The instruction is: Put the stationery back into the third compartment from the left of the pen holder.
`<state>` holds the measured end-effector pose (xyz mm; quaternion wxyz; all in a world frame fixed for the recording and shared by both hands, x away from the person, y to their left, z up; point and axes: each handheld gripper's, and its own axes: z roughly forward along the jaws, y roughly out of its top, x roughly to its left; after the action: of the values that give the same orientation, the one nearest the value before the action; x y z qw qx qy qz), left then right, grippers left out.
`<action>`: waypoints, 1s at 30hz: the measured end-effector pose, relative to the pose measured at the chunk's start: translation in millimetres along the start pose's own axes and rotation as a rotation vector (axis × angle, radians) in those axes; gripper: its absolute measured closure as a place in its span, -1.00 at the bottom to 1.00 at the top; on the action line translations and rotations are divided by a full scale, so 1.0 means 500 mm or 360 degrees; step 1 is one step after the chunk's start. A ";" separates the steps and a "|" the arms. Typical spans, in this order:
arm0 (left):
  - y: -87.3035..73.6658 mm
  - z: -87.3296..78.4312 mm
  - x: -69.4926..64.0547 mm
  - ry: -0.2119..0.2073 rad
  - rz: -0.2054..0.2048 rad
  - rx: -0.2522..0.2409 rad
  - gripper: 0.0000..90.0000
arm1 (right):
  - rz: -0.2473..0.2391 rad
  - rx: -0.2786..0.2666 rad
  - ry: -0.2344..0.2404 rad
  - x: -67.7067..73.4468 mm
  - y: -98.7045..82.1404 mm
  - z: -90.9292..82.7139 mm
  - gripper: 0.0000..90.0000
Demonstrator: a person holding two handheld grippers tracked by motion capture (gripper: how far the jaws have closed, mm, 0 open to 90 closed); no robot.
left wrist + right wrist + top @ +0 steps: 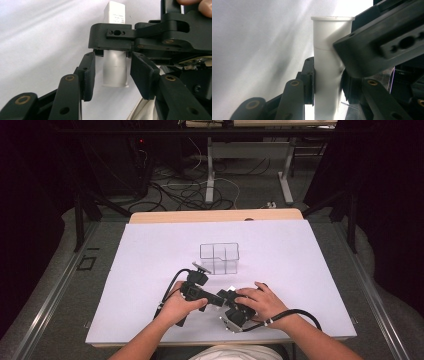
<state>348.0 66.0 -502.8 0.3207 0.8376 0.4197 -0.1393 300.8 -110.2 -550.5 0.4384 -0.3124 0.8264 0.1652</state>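
Right gripper view showed the right gripper (327,82) clamping the white tube (328,65), the left gripper (111,72) released around its cap end; re-gripping seemed next.

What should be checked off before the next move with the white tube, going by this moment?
1. Right gripper clamped on the white tube: ok, both pads press its sides.
2. Left gripper free of the tube: ok, its jaws stand either side of the cap end with gaps showing.
3. Cap seam intact: cannot tell; a line rings the tube, nothing more.
4. Clear compartment box ready: ok, upright beyond the hands on the white table.
5. Which compartment is free: cannot tell, too small in the high view.
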 end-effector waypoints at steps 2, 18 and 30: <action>-0.001 -0.004 0.001 -0.0004 -0.0007 -0.0010 0.20 | 0.0011 -0.0012 -0.0014 0.002 -0.001 0.001 0.49; -0.014 -0.046 0.034 0.0103 -0.0025 -0.0159 0.06 | 0.0042 0.0004 -0.0036 -0.003 -0.009 0.003 0.49; -0.026 -0.056 0.077 0.0290 0.0008 -0.0227 -0.11 | 0.0259 -0.0083 -0.0176 -0.039 -0.020 -0.006 0.48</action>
<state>360.3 113.5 -506.5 0.3403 0.8230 0.4538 -0.0317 313.7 -112.0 -532.6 0.4603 -0.2459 0.8190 0.2387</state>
